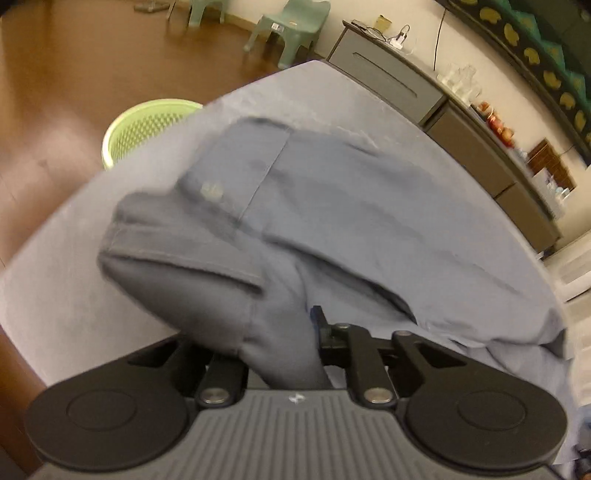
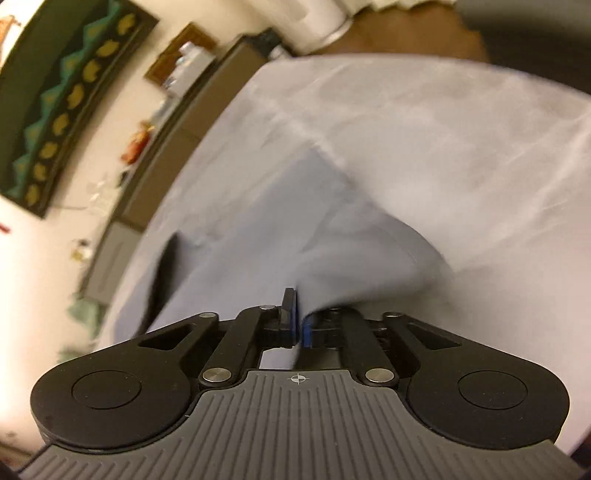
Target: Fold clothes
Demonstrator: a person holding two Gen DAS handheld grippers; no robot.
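Blue-grey shirt (image 1: pixel 332 206) bunched, draped over table

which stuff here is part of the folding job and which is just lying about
Job: blue garment, left gripper, right gripper, cloth-covered table.
Lying about: green basket, green chairs, grey cabinets.

Surface: we see a table covered by a pale grey-blue cloth (image 1: pixel 424 122), creased and wrinkled, filling most of both views.
On it: we find a slate-blue fabric garment with a stitched seam and a small pale round button (image 1: pixel 332 206) lying directly on the cloth, partly bunched.
Right-wrist view: we see the garment only as blurred blue folds (image 2: pixel 258 229).
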